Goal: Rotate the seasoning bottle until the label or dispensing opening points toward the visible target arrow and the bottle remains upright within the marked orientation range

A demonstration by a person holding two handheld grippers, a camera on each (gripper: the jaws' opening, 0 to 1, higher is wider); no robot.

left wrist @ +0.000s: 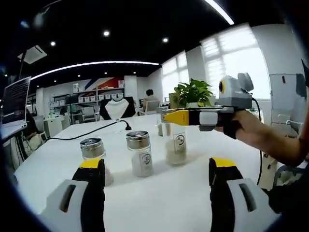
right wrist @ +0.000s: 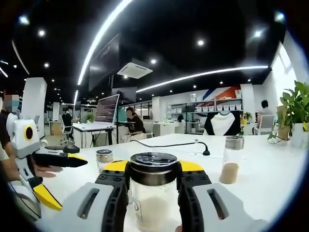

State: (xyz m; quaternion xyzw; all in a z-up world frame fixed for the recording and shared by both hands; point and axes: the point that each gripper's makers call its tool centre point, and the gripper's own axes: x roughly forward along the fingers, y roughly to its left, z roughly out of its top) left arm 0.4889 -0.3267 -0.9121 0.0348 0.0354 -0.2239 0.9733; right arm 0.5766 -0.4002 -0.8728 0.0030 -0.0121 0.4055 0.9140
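Right in front of my right gripper (right wrist: 153,180), a seasoning bottle (right wrist: 153,193) with a dark lid is sitting between my two jaws. The jaws are pressing on it from both sides, just under the lid, so I am pinching it. The bottle is standing straight up, and I am seeing pale powder in its clear bottom part. In the left gripper view, the same bottle (left wrist: 176,144) is standing on the white table (left wrist: 169,193), with a round label facing that camera and my right gripper (left wrist: 166,116) reaching in from the right at its top, held by my hand (left wrist: 248,126).

My left gripper (left wrist: 157,174) is hanging low over the table with its jaws spread wide apart. It is holding nothing.

A bit past its jaws, two more small jars are standing side by side. The left jar (left wrist: 93,154) is partly hiding behind my left jaw. The middle jar (left wrist: 140,153) is standing near the seasoning bottle, not touching it.

Farther back, a black cable (left wrist: 87,133) is lying across the table. A green plant (left wrist: 193,93) is standing at the far edge. Behind that, shelves (left wrist: 84,104) are lining the back wall, and big bright windows (left wrist: 236,63) are glowing on the right.

I cannot tell where any arrow is.
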